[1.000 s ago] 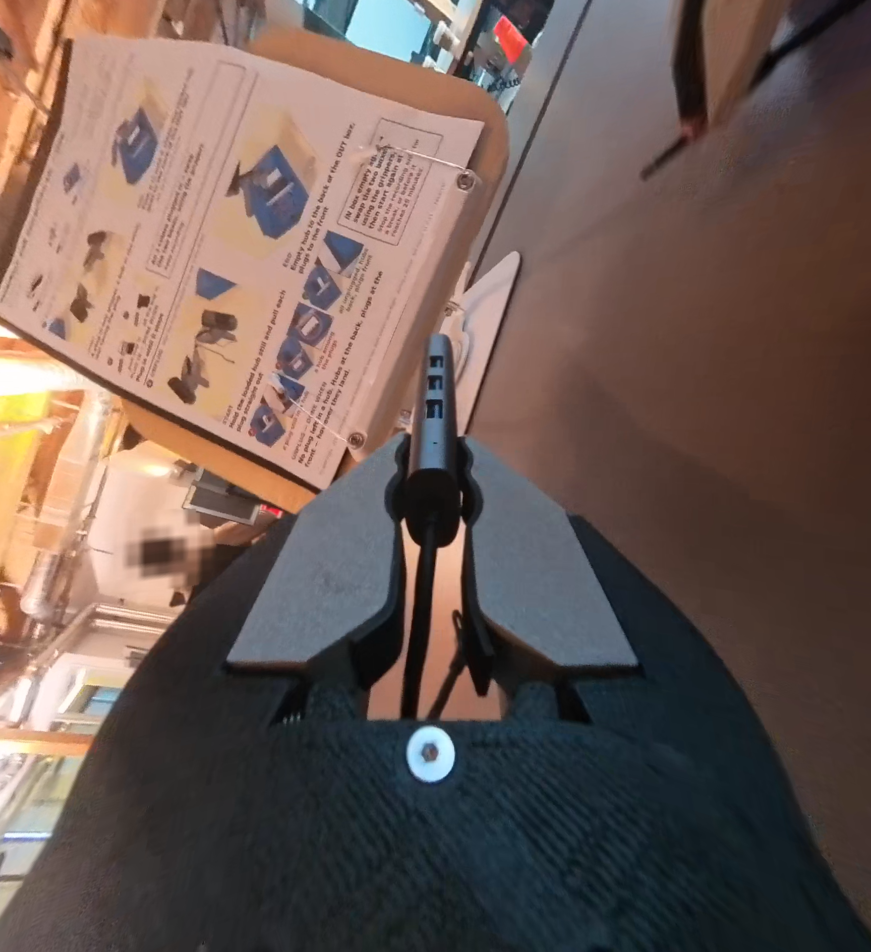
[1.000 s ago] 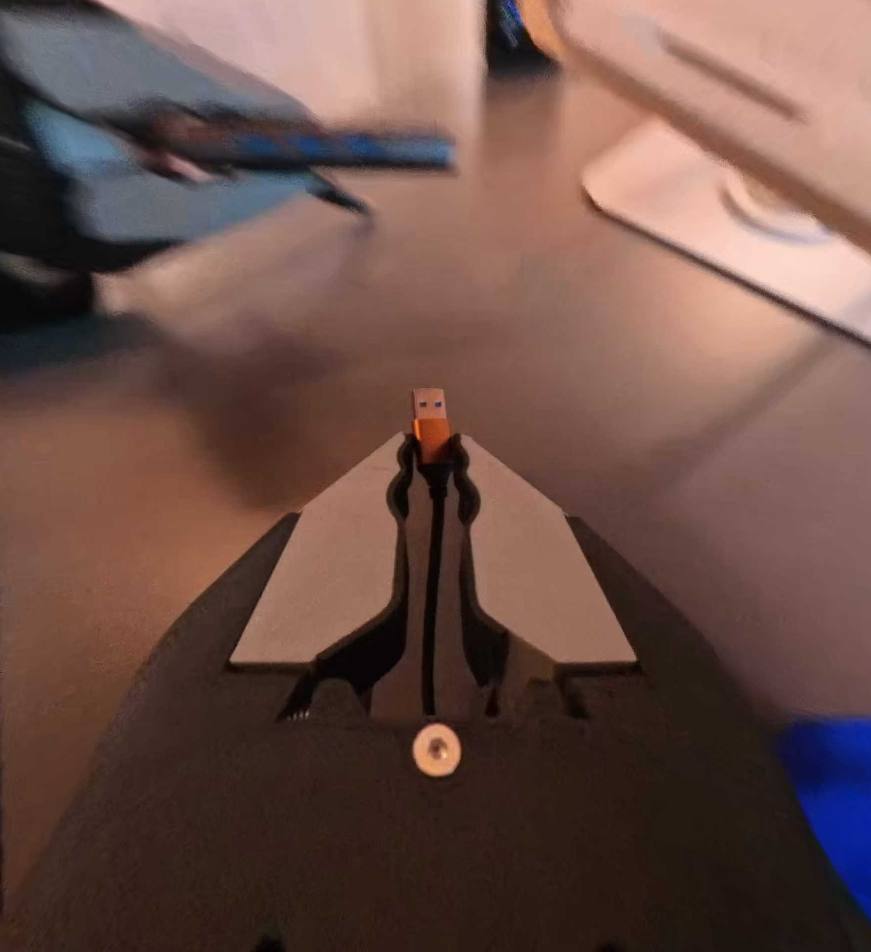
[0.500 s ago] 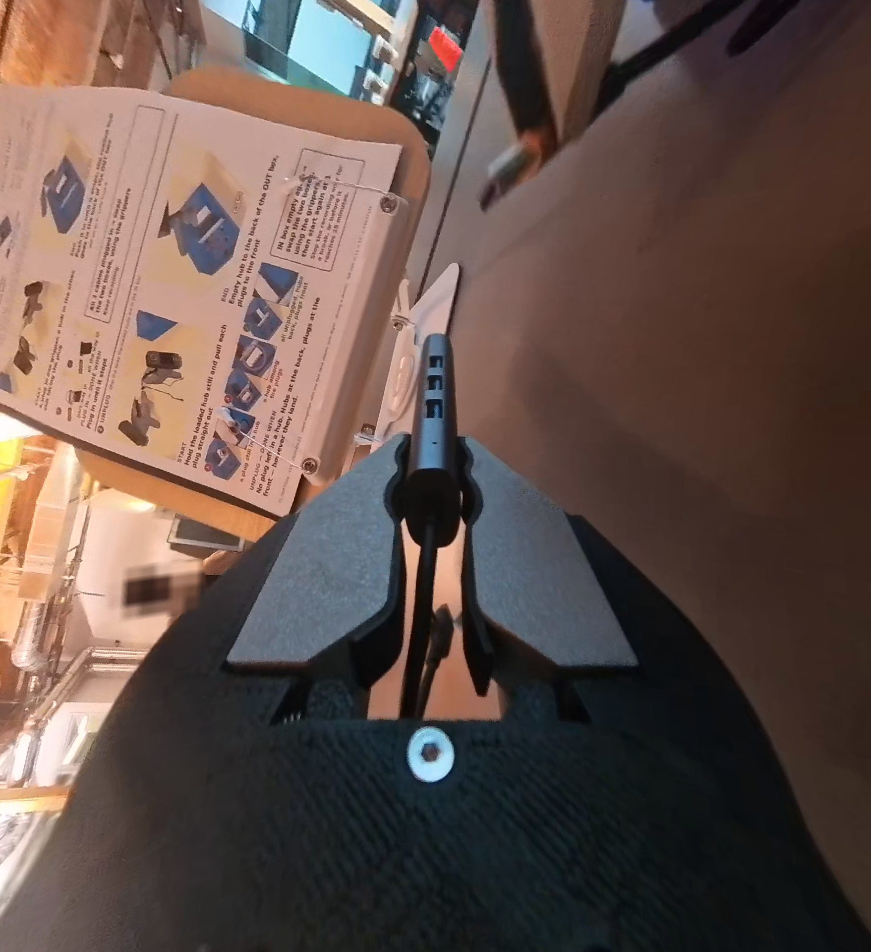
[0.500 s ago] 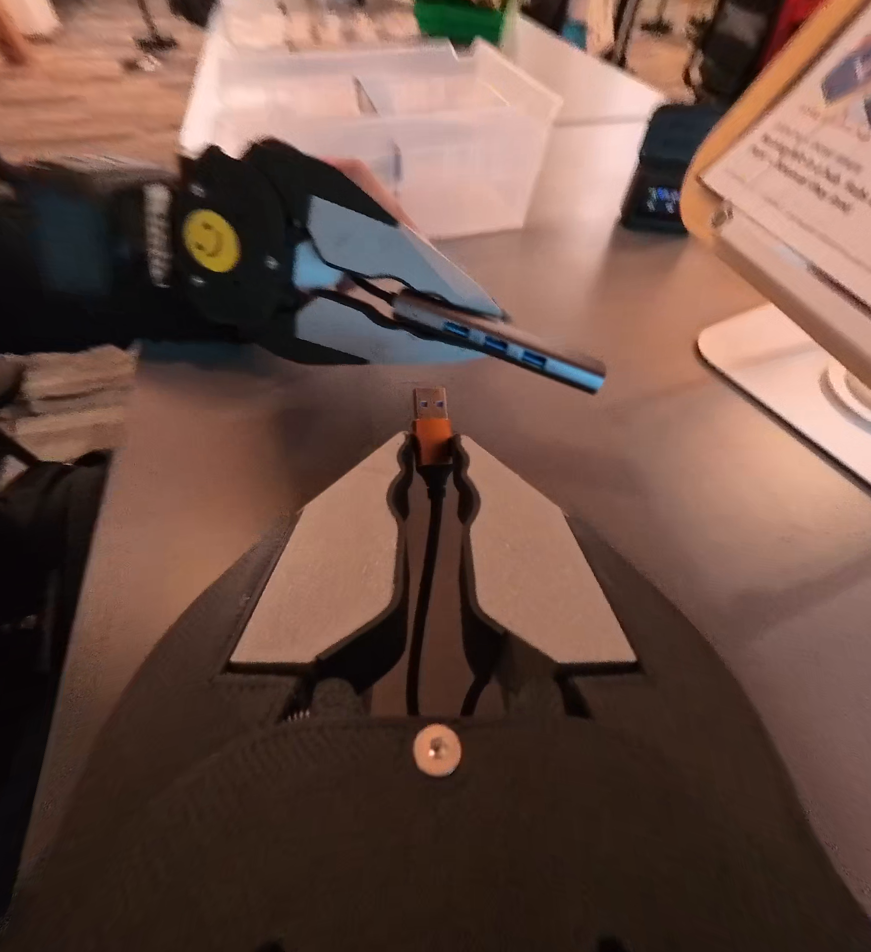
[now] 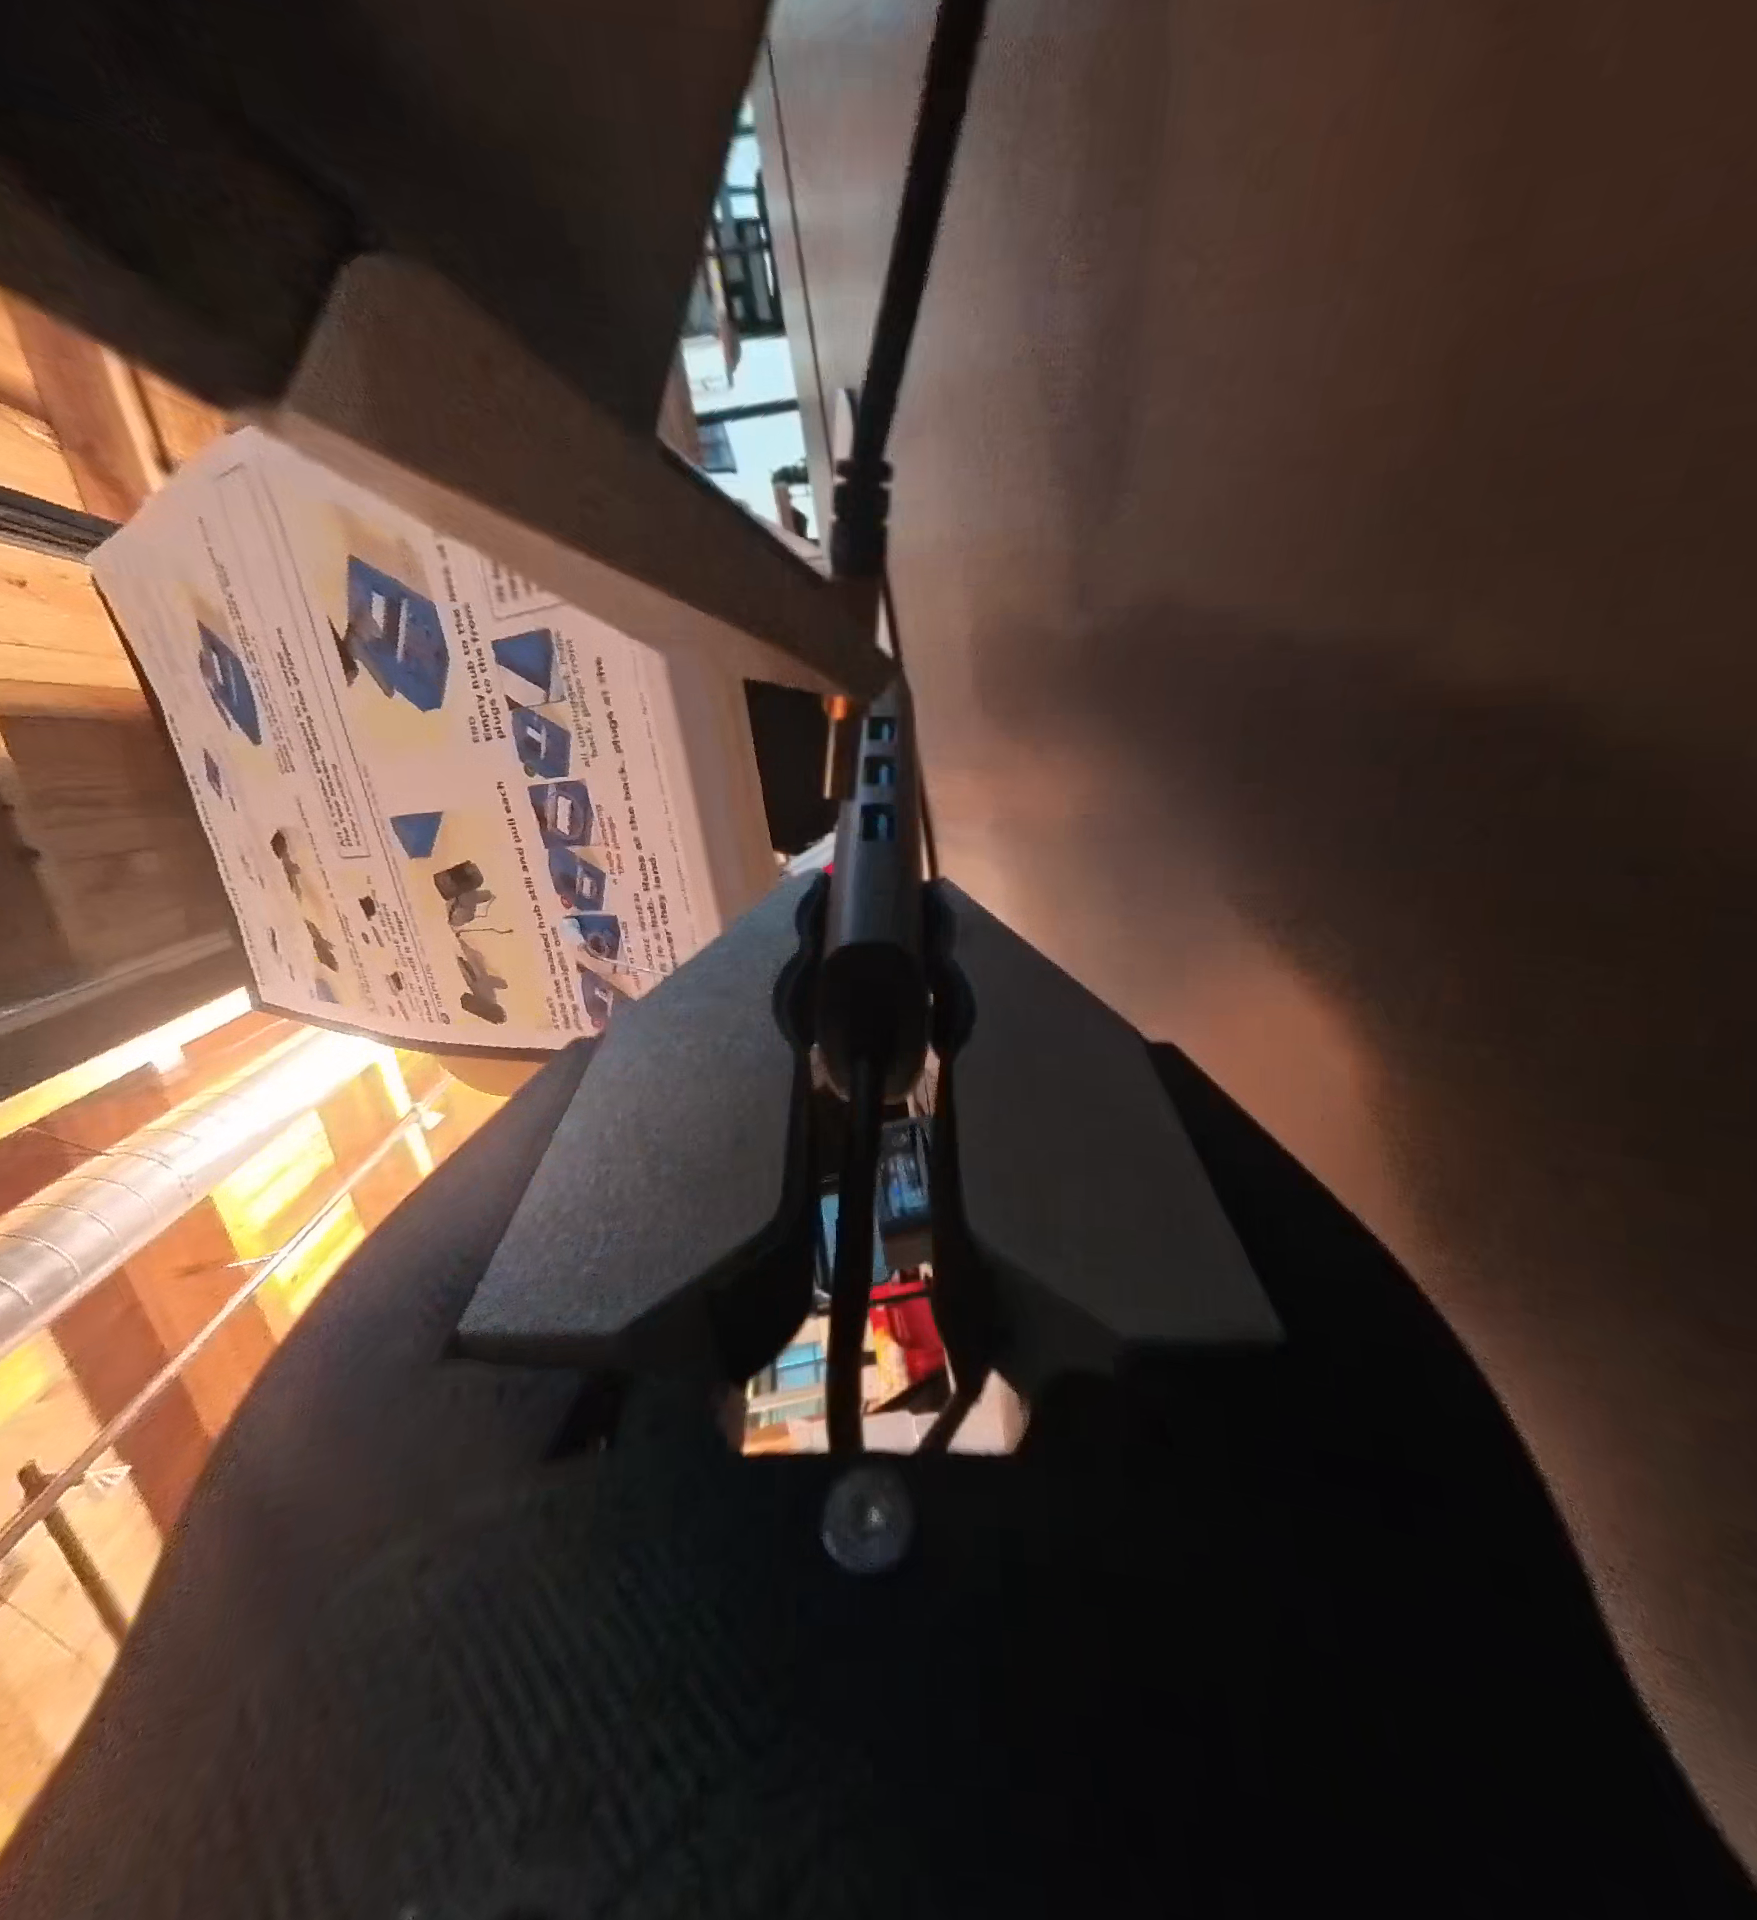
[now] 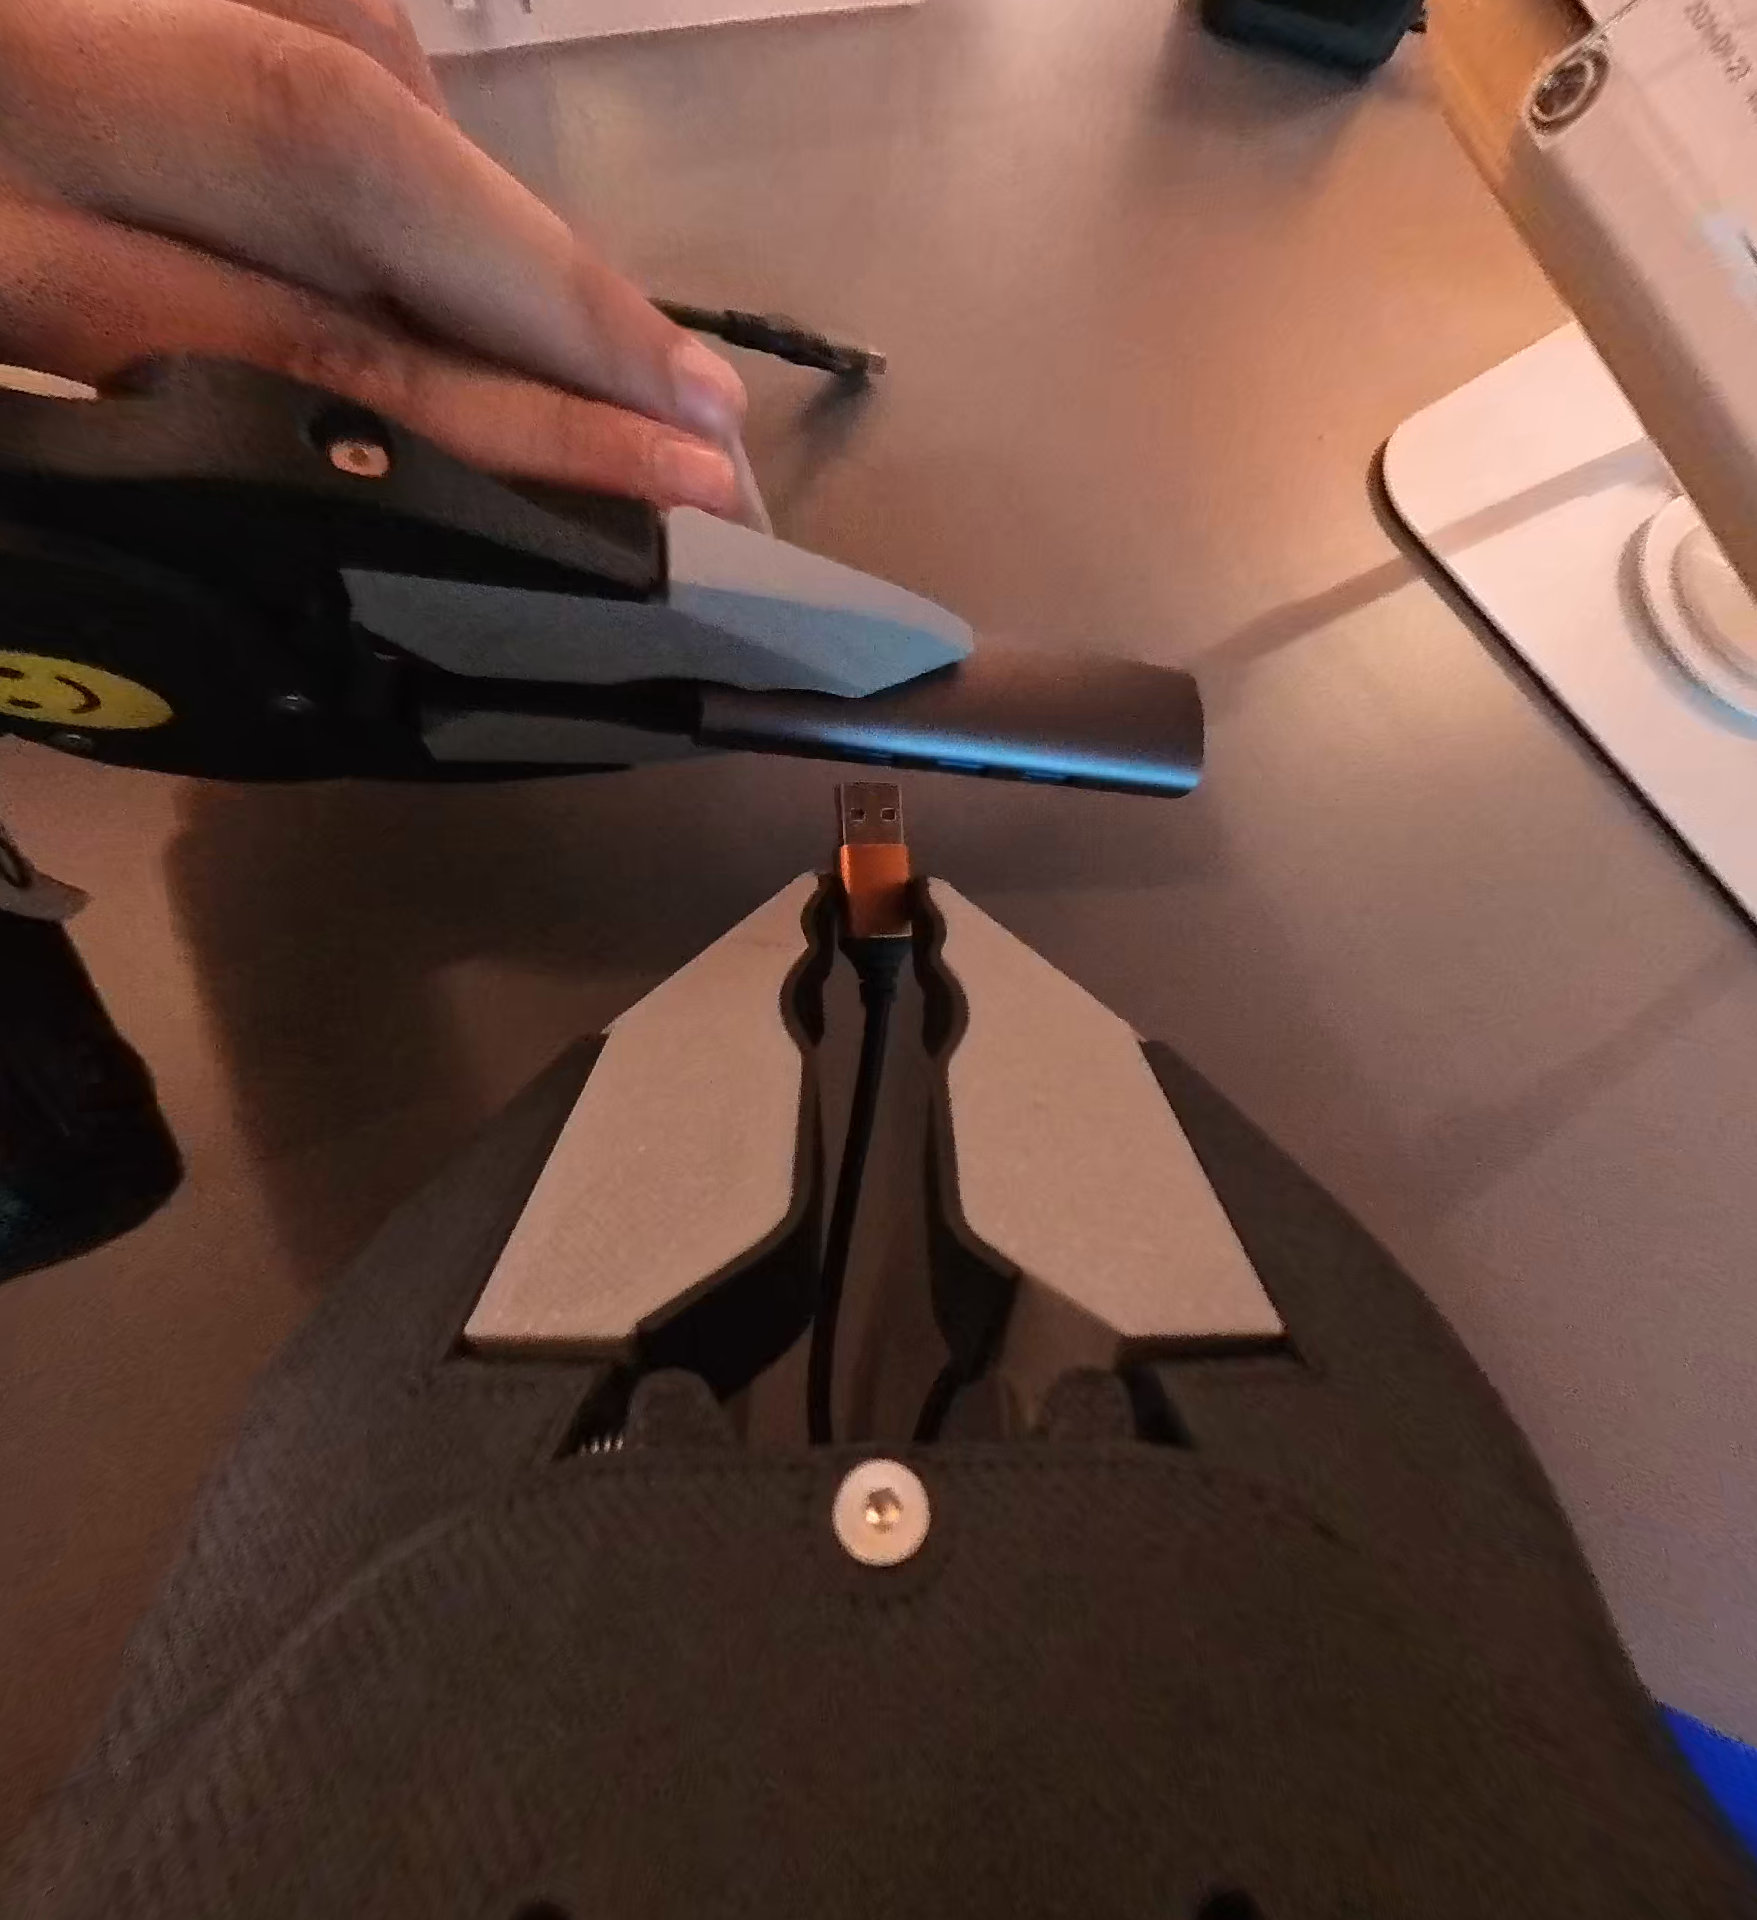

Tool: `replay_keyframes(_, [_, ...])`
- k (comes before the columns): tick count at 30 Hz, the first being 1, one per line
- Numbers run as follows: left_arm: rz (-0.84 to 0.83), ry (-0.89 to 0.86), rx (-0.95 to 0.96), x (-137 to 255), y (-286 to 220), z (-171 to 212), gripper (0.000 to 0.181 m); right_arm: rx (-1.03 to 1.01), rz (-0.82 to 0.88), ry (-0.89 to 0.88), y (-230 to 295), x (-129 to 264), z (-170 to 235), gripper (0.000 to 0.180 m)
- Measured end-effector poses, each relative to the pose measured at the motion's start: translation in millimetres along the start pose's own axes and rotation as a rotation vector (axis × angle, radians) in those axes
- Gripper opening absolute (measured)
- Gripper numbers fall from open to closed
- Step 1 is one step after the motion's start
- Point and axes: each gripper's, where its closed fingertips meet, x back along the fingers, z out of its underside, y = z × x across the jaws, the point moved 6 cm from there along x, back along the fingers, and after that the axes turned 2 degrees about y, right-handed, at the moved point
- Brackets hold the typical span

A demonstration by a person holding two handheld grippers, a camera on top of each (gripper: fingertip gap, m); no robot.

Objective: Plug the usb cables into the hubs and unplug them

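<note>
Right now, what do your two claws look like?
Both claws match. The right claw has a dark textured body, two flat grey wedge fingers with wavy black inner edges, and a silver screw in the middle. The left claw also wears a round yellow smiley sticker on its side.

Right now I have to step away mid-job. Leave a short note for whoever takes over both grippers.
Left gripper: shut on the grey hub, held level above the table, blue ports facing the plug.
Right gripper: shut on the orange USB plug, metal tip just short of the hub, not inserted.
Done: both parts picked up and roughly lined up.
Left: push the plug into a port, then unplug. A second cable lies on the table behind.
</note>
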Motion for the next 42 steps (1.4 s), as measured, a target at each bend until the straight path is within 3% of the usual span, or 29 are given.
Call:
replay_keyframes(24, [-0.017,0.012,-0.048,-1.8,-0.5,-6.1,0.014,-0.009,0.046,0.035,1.0,-6.2,-3.8,0.011])
replay_keyframes(34, [0.011,-0.011,0.001,5.2,0.5,-9.0,0.013,-0.096,-0.084,-0.006,0.4,-7.1,2.2,0.011])
replay_keyframes(42, [0.021,-0.071,-0.049,10.5,-4.0,-12.2,0.013,-0.023,-0.114,0.022,5.0,-6.6,6.6,0.011])
